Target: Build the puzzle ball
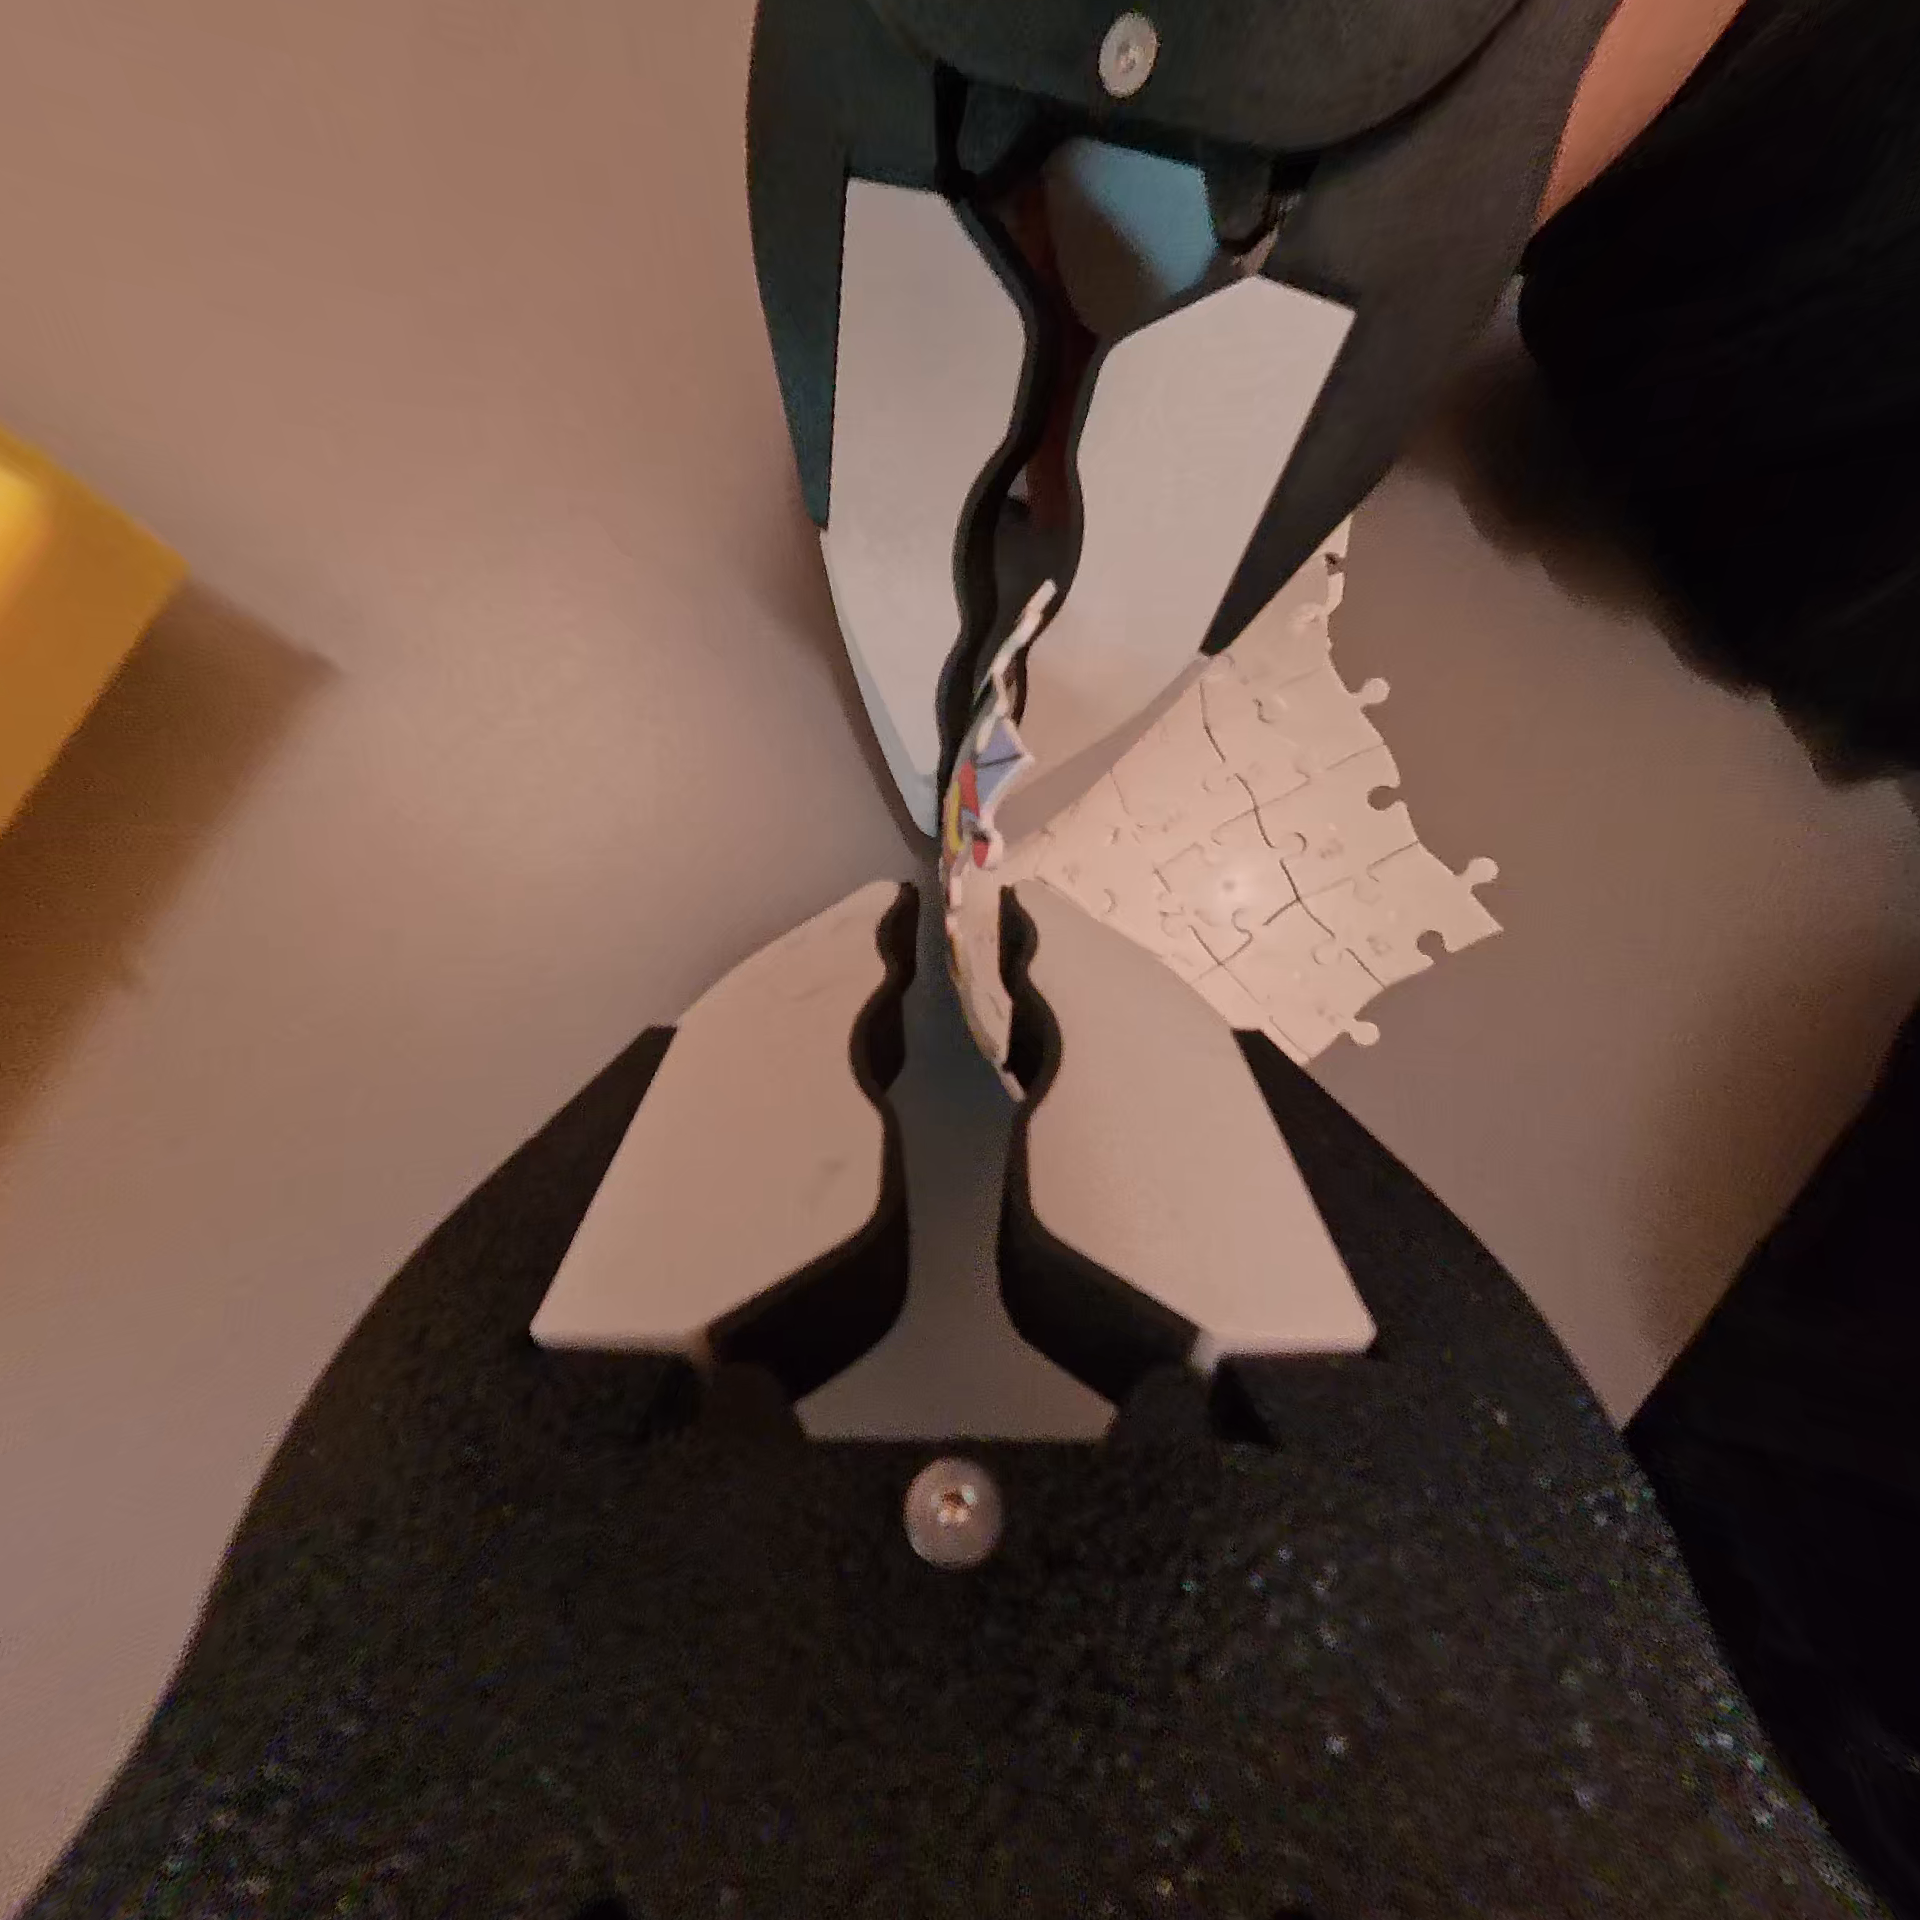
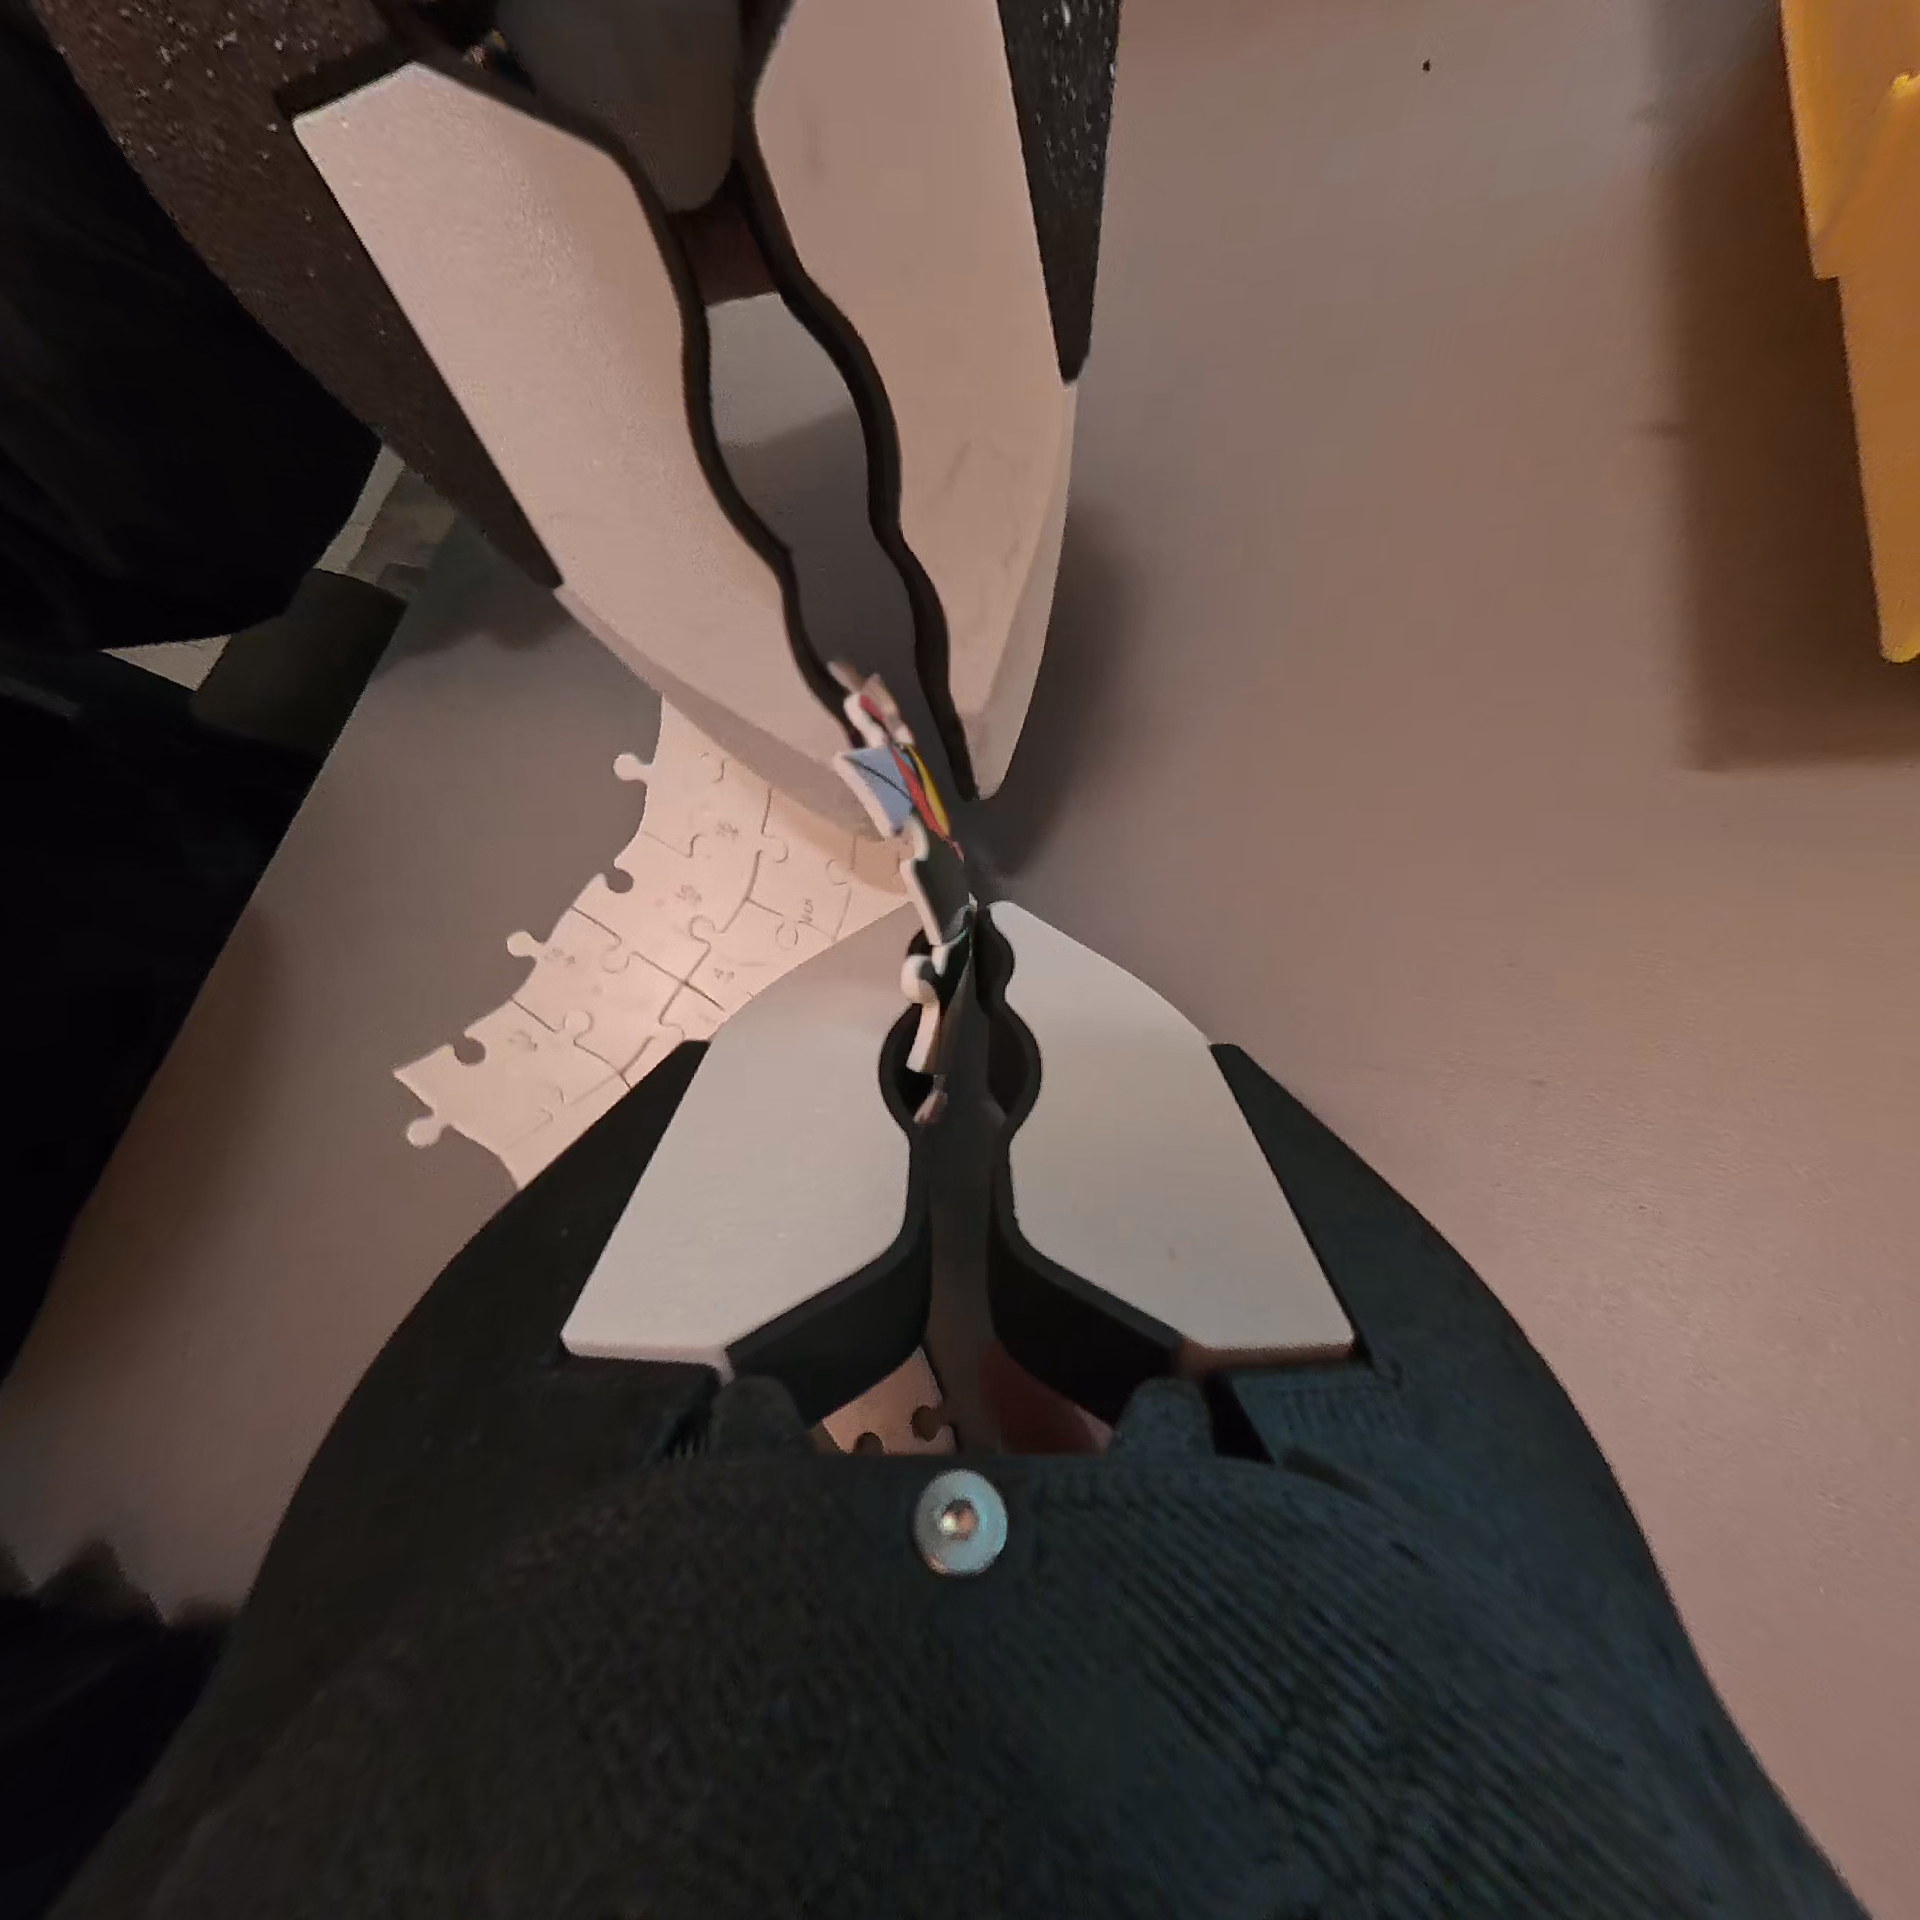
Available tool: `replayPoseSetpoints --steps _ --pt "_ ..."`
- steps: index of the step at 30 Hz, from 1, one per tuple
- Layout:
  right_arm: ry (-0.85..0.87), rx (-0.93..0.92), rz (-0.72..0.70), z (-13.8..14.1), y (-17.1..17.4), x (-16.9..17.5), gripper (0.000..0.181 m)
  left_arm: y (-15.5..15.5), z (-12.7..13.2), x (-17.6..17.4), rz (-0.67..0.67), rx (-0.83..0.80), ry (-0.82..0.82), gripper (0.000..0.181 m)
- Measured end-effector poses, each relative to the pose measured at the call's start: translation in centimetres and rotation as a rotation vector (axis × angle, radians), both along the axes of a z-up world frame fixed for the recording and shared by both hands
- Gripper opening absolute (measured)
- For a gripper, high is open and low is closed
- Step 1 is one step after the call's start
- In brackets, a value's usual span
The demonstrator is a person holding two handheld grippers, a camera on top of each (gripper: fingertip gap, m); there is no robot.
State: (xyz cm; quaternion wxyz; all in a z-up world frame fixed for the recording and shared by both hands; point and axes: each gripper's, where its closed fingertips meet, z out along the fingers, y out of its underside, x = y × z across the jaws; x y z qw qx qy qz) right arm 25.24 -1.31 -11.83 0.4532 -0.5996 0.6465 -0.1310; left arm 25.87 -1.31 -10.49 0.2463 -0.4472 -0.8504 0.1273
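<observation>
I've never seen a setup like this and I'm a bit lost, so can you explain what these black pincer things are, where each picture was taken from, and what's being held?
These are two hand-held grippers, each worked by a person, with a camera looking forward along its two fingers. One picture comes from the left gripper, the other from the right gripper; each also shows the other gripper coming in from the top, tips almost meeting.

Between them is a curved sheet of joined puzzle pieces, a part of the puzzle ball. Its plain pale back faces both cameras; a coloured printed edge shows at the tips. Both grippers look closed on that edge, holding the sheet above a plain beige table.

A yellow object sits at the side; I can't tell what it is. The dark areas at the edges look like a person's clothing.
</observation>
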Motion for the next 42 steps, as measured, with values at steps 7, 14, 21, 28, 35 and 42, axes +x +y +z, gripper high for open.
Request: replayPoseSetpoints --steps 7,14,21,28,35,42 --pt "0.033 0.017 -0.022 -0.13 -0.1 -0.03 0.005 -0.45 -0.54 0.53 0.018 -0.023 -0.117 0.012" --pt "0.028 0.012 -0.031 -0.04 -0.28 -0.03 0.005 -0.39 -0.52 0.33 -0.018 -0.067 -0.183 0.004" --pt "0.019 -0.014 -0.03 0.01 -0.41 -0.01 0.005 -0.56 -0.52 0.39 -0.009 -0.072 -0.19 0.005" --pt "0.007 -0.072 -0.025 0.11 -0.6 -0.06 0.005 -0.66 -0.37 0.19 0.019 -0.035 -0.139 0.003" --pt "0.03 -0.047 -0.041 0.03 -0.78 -0.03 0.005 -0.79 -0.47 0.26 0.024 -0.025 -0.144 0.005" --pt "0.008 -0.028 -0.028 0.39 -0.36 0.23 0.005 -0.19 -0.82 0.19 -0.044 -0.011 -0.181 0.004"
